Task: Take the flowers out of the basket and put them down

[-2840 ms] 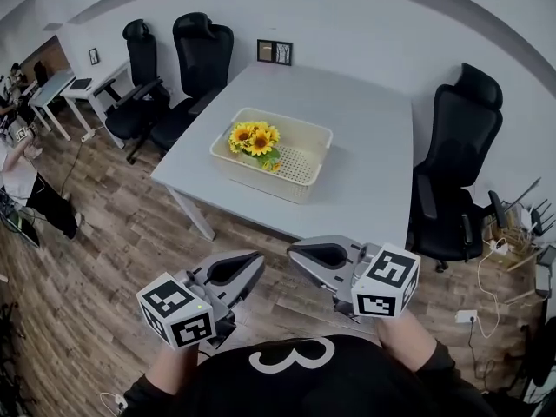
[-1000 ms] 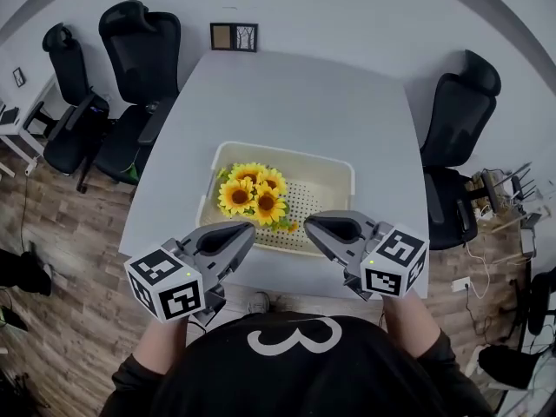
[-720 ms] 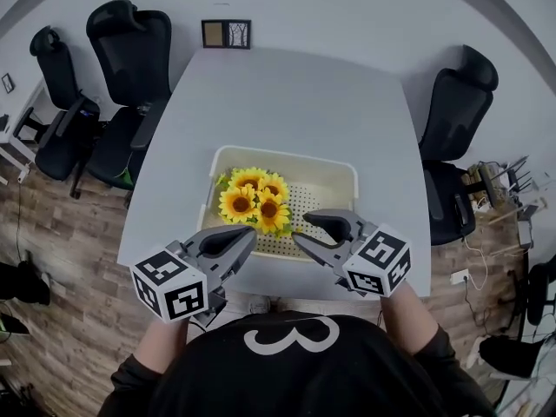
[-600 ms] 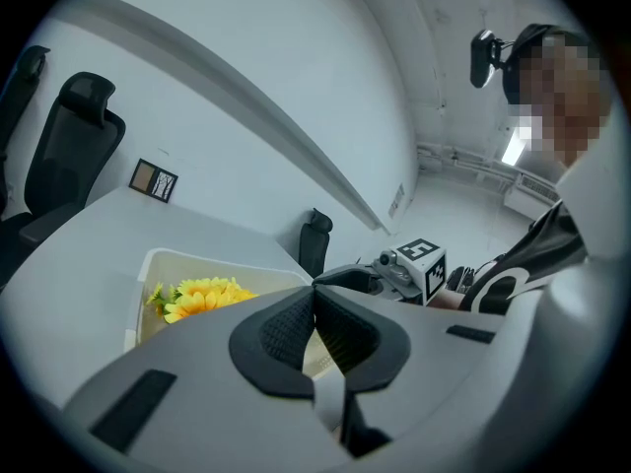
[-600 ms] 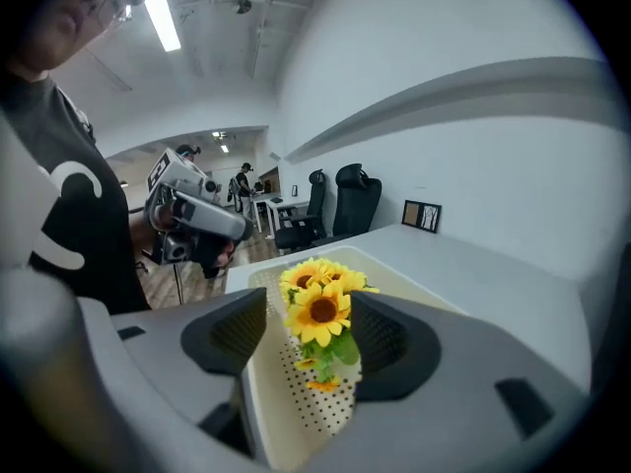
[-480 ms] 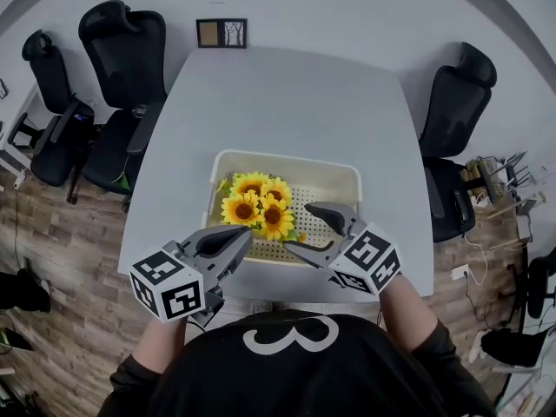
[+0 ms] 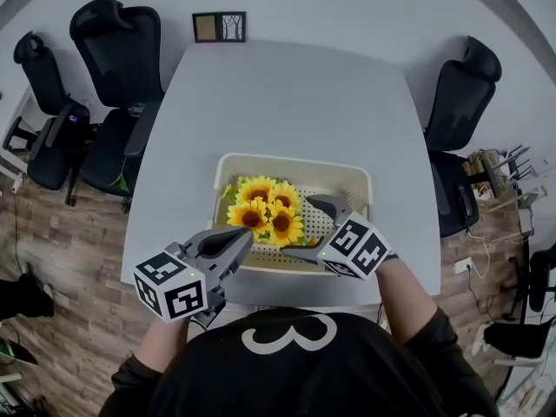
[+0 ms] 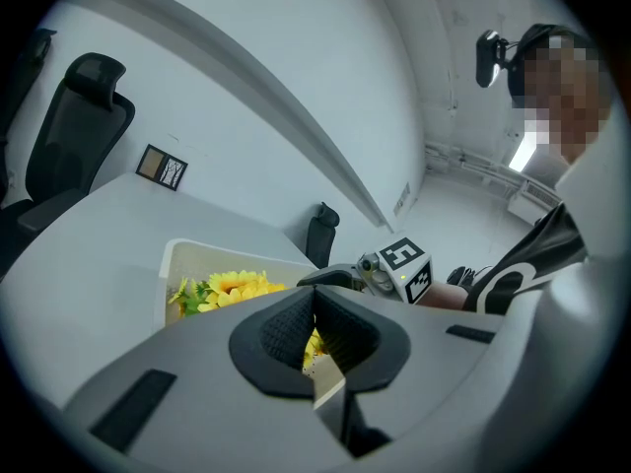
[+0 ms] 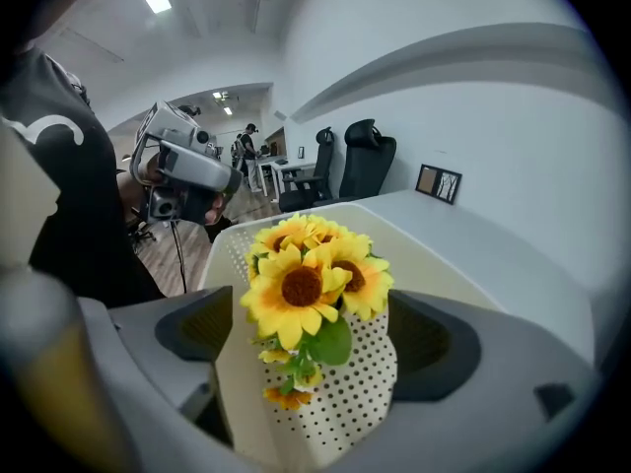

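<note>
A bunch of yellow sunflowers (image 7: 265,214) stands in the left half of a cream perforated basket (image 7: 347,176) on the grey table (image 7: 287,102). My right gripper (image 7: 311,227) reaches into the basket from the near side. Its jaws have just been opening and now stand wide. In the right gripper view the sunflowers (image 9: 306,284) and their stem sit between the pads (image 9: 197,335) without touching them. My left gripper (image 7: 239,235) is shut on nothing and hovers at the basket's near left rim. The left gripper view shows the sunflowers (image 8: 232,286) just beyond its closed jaws.
Two black office chairs (image 7: 113,50) stand at the table's left side and one (image 7: 460,85) at its right. A small framed picture (image 7: 219,26) leans on the wall at the table's far edge. Wooden floor (image 7: 52,259) surrounds the table.
My right gripper has dropped forward into the basket and its jaws went from shut to wide around the flowers. The left gripper edged forward and down toward the basket's near rim.
</note>
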The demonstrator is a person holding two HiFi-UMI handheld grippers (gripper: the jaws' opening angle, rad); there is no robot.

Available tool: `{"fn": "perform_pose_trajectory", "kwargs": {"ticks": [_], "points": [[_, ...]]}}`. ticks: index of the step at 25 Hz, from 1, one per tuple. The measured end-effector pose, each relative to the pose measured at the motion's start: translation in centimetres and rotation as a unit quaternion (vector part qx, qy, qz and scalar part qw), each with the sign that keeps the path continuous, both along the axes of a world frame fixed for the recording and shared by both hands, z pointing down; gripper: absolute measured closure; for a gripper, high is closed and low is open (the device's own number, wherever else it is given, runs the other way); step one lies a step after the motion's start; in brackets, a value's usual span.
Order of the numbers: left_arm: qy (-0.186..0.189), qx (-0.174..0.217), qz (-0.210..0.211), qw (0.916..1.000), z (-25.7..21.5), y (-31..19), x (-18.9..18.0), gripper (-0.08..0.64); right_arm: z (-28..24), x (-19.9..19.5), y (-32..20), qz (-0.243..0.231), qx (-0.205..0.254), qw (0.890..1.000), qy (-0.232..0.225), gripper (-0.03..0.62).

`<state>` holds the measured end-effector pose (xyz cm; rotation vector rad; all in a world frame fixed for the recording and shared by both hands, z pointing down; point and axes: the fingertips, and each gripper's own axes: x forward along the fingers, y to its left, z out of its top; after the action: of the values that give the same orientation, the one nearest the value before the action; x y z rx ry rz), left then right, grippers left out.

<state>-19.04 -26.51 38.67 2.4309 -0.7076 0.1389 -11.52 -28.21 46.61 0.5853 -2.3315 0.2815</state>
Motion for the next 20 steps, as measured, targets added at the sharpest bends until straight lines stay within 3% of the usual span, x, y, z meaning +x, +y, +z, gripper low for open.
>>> {"fn": "perform_pose_trajectory", "kwargs": {"ticks": [7,20], "points": [[-0.001,-0.021,0.001,0.9998,1.6,-0.8,-0.2,0.548,4.4,0.1,-0.7,-0.007,-0.04,0.998,0.041,0.101],[0.014,-0.045,-0.003,0.9989,2.6,-1.8,-0.1,0.548,8.5,-2.6,-2.2,-0.046,-0.036,0.997,0.045,0.101]]}}
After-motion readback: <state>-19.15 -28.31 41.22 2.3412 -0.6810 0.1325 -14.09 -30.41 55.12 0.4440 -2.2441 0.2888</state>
